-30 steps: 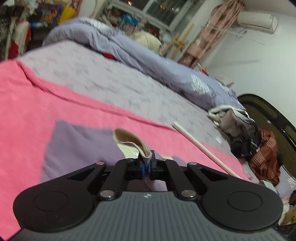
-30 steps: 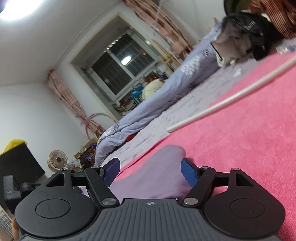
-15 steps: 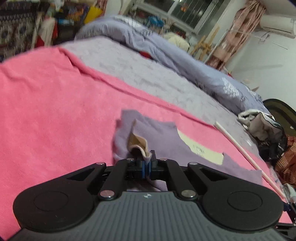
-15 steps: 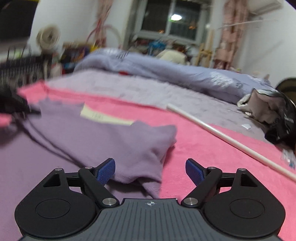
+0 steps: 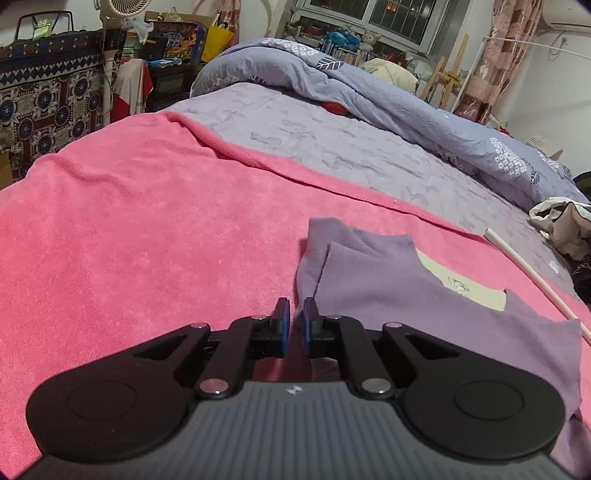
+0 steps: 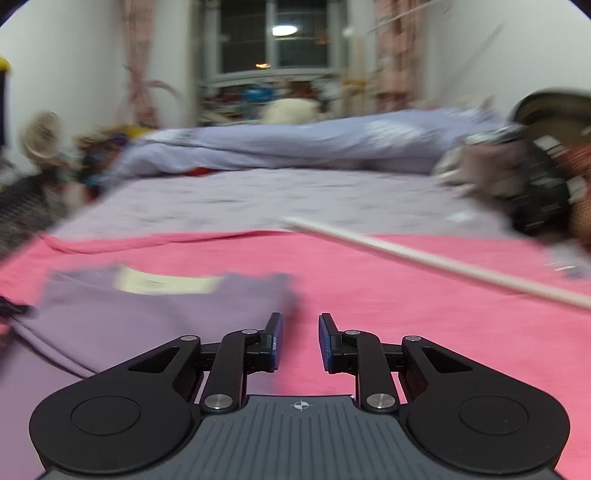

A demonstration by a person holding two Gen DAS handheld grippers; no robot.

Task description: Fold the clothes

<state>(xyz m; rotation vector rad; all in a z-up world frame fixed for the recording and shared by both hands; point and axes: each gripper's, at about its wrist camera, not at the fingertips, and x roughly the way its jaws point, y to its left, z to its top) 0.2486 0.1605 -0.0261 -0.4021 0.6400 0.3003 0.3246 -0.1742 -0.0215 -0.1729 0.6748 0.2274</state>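
A purple garment [image 5: 406, 295] with a cream patch [image 5: 461, 280] at its neck lies flat on the pink towel [image 5: 147, 240]. Its left edge is folded over in a narrow flap. My left gripper [image 5: 296, 325] hovers just off the garment's near left corner, open by a narrow gap through which only pink towel shows. In the blurred right wrist view the garment [image 6: 147, 314] lies to the left. My right gripper [image 6: 301, 339] stands open over bare towel beside the garment's right edge, holding nothing.
A long white rod [image 6: 406, 254] lies slanted across the towel's far right. Beyond the towel are a lilac sheet [image 5: 351, 147] and a bunched blue-grey duvet [image 5: 406, 99]. A heap of clothes [image 5: 565, 225] sits at the right, a fan [image 5: 122, 7] and clutter at the left.
My left gripper has let go of the garment's neck fold, which now lies flat. My right gripper has narrowed its jaws and swung right, off the garment.
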